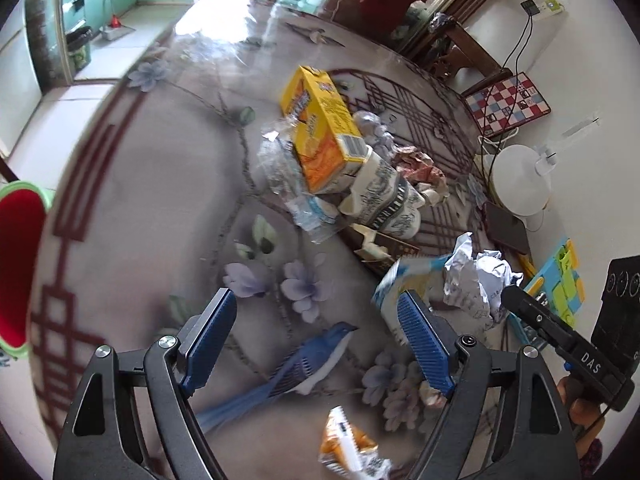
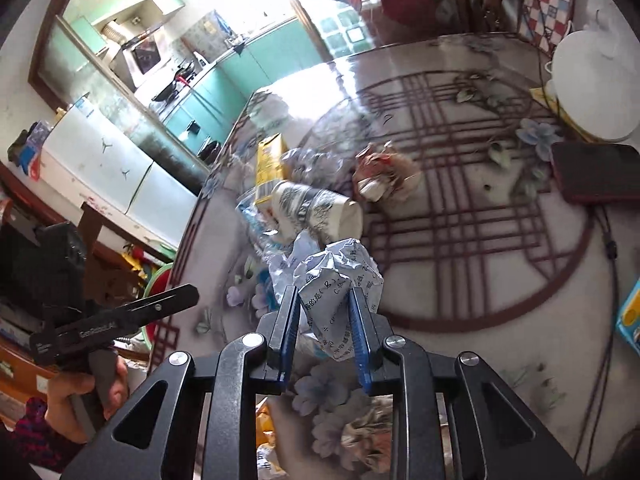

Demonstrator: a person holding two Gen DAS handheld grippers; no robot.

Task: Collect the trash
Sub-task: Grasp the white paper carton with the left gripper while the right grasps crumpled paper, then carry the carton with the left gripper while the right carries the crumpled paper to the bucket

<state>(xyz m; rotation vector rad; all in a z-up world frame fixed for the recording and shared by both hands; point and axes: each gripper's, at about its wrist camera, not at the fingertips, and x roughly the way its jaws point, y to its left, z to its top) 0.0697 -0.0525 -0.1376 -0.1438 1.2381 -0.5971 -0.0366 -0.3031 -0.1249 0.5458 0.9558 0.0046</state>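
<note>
A red bin with a green rim (image 1: 16, 268) shows at the left edge of the left wrist view, off the edge of the table (image 1: 132, 216); its inside is cut off, so what it holds cannot be told. On the flower-patterned tabletop lies a heap of trash: a yellow carton (image 1: 320, 128) resting on top of a printed paper cup (image 1: 384, 196) lying on its side, with crumpled clear plastic (image 1: 288, 184) just beside them and a brownish crumpled wrapper (image 1: 420, 164) behind. The cup's open mouth faces the right wrist camera (image 2: 352, 220) – nothing can be made out inside it.

The right gripper (image 2: 326, 328) has its blue pads (image 2: 290, 324) clamped on a crumpled ball of printed white paper (image 2: 340, 280), which sticks out above the fingertips, in front of the cup. In the left wrist view the same paper (image 1: 480, 280) sits at the tip of the right gripper (image 1: 516, 298), near a blue-and-white package (image 1: 404, 280).

The left gripper (image 1: 316, 332) has its jaws spread wide with nothing between them – only the printed blue bird (image 1: 316, 356) of the tablecloth shows in the gap. An orange-and-white snack wrapper (image 1: 348, 448) lies on the table below it. Both grippers tilt steeply down toward the table. In the right wrist view a hand (image 2: 80, 396) grasps the left gripper's handle at the lower left
</note>
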